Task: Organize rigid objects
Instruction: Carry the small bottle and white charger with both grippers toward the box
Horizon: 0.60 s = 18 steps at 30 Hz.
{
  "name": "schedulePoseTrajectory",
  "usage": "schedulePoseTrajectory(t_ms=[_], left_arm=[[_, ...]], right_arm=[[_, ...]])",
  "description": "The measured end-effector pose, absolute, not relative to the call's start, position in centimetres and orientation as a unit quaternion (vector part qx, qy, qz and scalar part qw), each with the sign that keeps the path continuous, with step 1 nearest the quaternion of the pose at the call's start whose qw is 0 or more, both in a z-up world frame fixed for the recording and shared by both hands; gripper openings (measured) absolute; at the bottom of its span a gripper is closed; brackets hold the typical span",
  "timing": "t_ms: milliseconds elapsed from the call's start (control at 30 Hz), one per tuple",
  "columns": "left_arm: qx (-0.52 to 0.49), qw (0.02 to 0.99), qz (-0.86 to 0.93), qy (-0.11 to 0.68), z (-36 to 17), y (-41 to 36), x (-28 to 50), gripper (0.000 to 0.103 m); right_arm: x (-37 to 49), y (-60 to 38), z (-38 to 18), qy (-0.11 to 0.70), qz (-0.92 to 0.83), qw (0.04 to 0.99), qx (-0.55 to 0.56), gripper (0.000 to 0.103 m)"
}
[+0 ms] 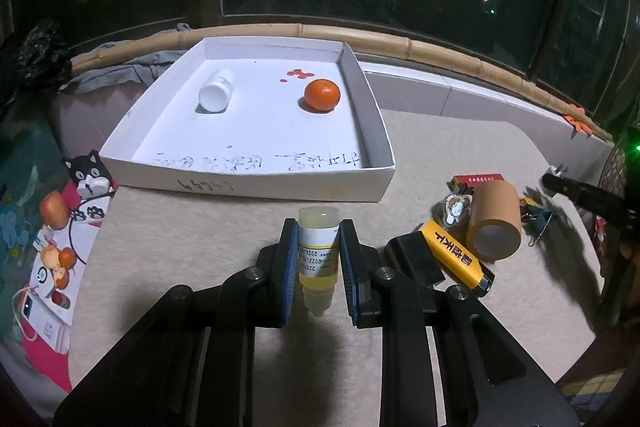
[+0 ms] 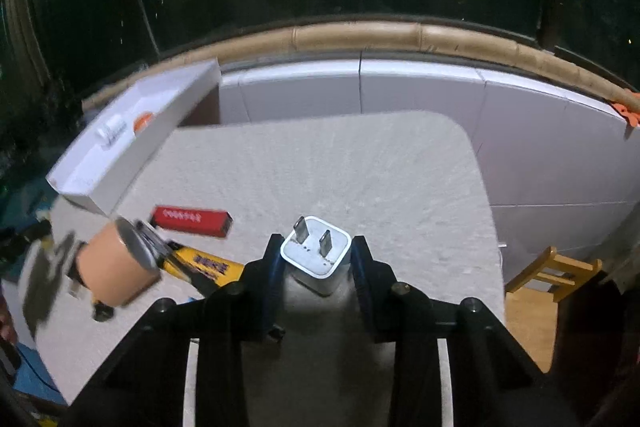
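My left gripper (image 1: 319, 233) is shut on a small yellow liquid bottle (image 1: 318, 251) with a white label, held just in front of a white cardboard tray (image 1: 280, 183). In the tray lie a white pill bottle (image 1: 216, 91) on its side and an orange (image 1: 322, 95). My right gripper (image 2: 316, 249) is shut on a white plug charger (image 2: 318, 257), prongs pointing forward, above the beige table. The tray (image 2: 120, 163) shows at the left of the right wrist view.
To the right of the tray lie a brown tape roll (image 1: 494, 227), a yellow lighter (image 1: 456, 257), a black block (image 1: 414, 259), a red box (image 1: 478, 179) and clips. A cat figure (image 1: 90, 177) and fruit sit left. A wooden chair (image 2: 552, 271) stands right.
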<state>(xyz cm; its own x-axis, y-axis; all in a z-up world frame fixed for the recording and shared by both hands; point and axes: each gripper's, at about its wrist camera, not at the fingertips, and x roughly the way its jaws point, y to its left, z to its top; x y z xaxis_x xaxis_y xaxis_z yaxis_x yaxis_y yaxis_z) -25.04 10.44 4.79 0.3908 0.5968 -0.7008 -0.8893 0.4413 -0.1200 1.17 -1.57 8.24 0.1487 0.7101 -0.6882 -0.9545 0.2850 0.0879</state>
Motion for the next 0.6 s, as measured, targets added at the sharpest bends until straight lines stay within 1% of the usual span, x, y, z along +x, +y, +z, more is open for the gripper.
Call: schedulePoseTrajectory(t_ms=[133,300,600], left_arm=[[-0.243,0.8,0.465,0.291,5.2,10.1,-25.1,0.02],[-0.234,0.803,0.465,0.289,5.9,9.9,-25.1,0.02],[-0.221,0.803,0.478,0.278,7.4,10.5,-26.7,0.02]], right_arm=[[0.7,-2.8,10.8,0.309,0.586,0.733,-0.155,0.033],[-1.6,-3.3,13.6,0.282,0.616,0.721,-0.145,0.033],[-5.2,-1.8,16.0,0.255,0.653,0.698,-0.15,0.033]])
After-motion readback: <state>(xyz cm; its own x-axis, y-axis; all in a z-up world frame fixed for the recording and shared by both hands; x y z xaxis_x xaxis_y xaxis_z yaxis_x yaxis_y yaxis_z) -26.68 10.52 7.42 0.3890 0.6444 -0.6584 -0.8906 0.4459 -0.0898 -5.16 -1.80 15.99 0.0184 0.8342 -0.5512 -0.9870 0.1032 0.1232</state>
